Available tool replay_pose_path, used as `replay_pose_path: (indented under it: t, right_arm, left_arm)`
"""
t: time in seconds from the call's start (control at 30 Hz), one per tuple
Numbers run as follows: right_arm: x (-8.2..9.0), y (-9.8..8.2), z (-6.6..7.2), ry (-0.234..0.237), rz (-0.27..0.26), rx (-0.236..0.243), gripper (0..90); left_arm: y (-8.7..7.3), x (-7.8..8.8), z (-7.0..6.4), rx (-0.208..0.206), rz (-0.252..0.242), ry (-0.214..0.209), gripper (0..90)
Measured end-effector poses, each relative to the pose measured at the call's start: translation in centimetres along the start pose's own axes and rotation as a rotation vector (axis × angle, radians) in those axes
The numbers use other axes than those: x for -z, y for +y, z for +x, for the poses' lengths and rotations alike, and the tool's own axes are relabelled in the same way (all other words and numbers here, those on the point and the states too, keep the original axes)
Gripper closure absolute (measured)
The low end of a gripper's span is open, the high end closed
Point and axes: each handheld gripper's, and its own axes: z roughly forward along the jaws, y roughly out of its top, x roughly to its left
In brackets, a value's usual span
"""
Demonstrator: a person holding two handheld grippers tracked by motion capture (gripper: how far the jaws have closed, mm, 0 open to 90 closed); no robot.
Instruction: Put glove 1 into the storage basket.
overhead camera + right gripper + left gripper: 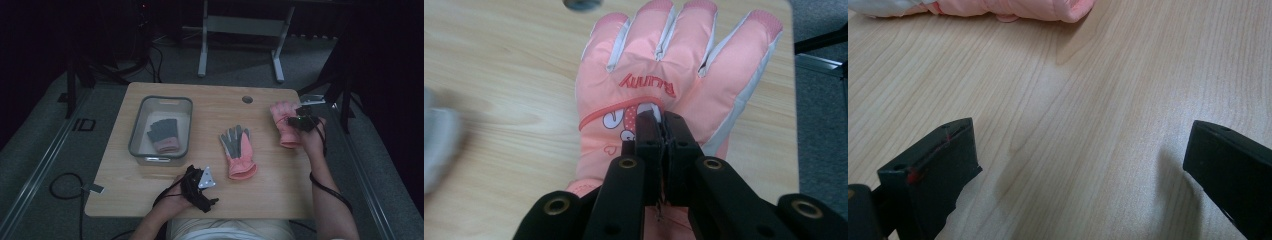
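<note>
My right gripper has its jaws pinched together on the back of the pink glove, biting a fold of fabric just below the red lettering, with the glove's fingers fanned out beyond the tips and the cuff tucked under the gripper body. From the high view I see that same glove at the table's far right, by the edge, with the right gripper on top of it. Over on my left gripper the jaws stand wide apart with nothing but bare wood between them, hovering low over the table; the cuff of a second pink glove lies well ahead of the tips. From above, that second glove rests palm up, grey side showing, in the middle of the table, and the left gripper sits near the front edge. Farther left, a grey bin holds a dark glove.
</note>
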Motion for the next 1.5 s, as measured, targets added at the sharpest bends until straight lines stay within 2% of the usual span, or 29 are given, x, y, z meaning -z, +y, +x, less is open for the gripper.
replay_pose_path:
  t: [0.03,0.1,0.13,0.17,0.27,0.37,0.47,0.57,0.6,0.8,0.9,1.03,1.37,1.5]
  right_arm:
    - [1.7,-0.1,0.4,-0.006,-0.031,-0.02,87.1]
    - [1.7,-0.1,0.4,-0.006,-0.031,-0.02,87.1]
    - [2.5,-0.2,0.7,-0.007,-0.04,-0.024,87.1]
    - [3.9,-0.4,1.3,-0.012,-0.079,-0.028,87.1]
    - [6.2,-1.0,2.4,-0.028,-0.126,-0.04,87.1]
    - [7.8,-1.8,3.3,-0.047,-0.137,-0.056,87.1]
    - [8.8,-3.1,4.2,-0.072,-0.122,-0.074,87.1]
    - [9.1,-3.9,4.8,-0.077,-0.115,-0.083,87.1]
    - [9.3,-4.8,5.3,-0.069,-0.111,-0.098,87.1]
    - [8.9,-6.5,6.3,-0.072,-0.097,-0.119,87.1]
    - [7.9,-7.5,6.6,-0.067,-0.084,-0.157,87.1]
    - [7.1,-7.9,6.8,-0.063,-0.069,-0.164,87.1]
    - [4.2,-8.4,6.7,-0.088,-0.015,-0.171,86.8]
    - [2.9,-9.1,6.6,-0.075,-0.004,-0.18,85.9]
  left_arm:
    - [0.0,0.0,0.0,0.0,0.004,-0.001,0.6]
    - [0.0,0.0,0.0,0.002,0.001,0.0,0.5]
    - [0.0,0.0,-0.1,-0.002,0.004,0.001,0.5]
    - [0.0,0.0,-0.1,-0.002,0.004,0.002,0.6]
    - [-0.1,0.1,-0.1,0.001,0.003,0.005,0.6]
    - [-0.1,0.1,-0.1,0.0,0.006,0.005,0.6]
    - [-0.1,0.1,-0.1,0.002,-0.001,0.006,0.5]
    - [-0.1,0.1,-0.2,-0.006,0.006,0.007,0.6]
    - [-0.1,0.1,-0.2,-0.009,0.006,0.008,0.6]
    - [-0.1,0.2,-0.2,-0.009,0.002,0.004,0.6]
    - [-0.1,0.3,-0.1,-0.002,-0.006,0.003,0.6]
    - [-0.1,0.2,-0.2,-0.006,-0.002,0.005,0.6]
    - [-0.1,0.2,-0.1,-0.012,0.003,0.001,0.6]
    - [-0.2,0.2,-0.1,-0.012,0.0,0.0,0.6]
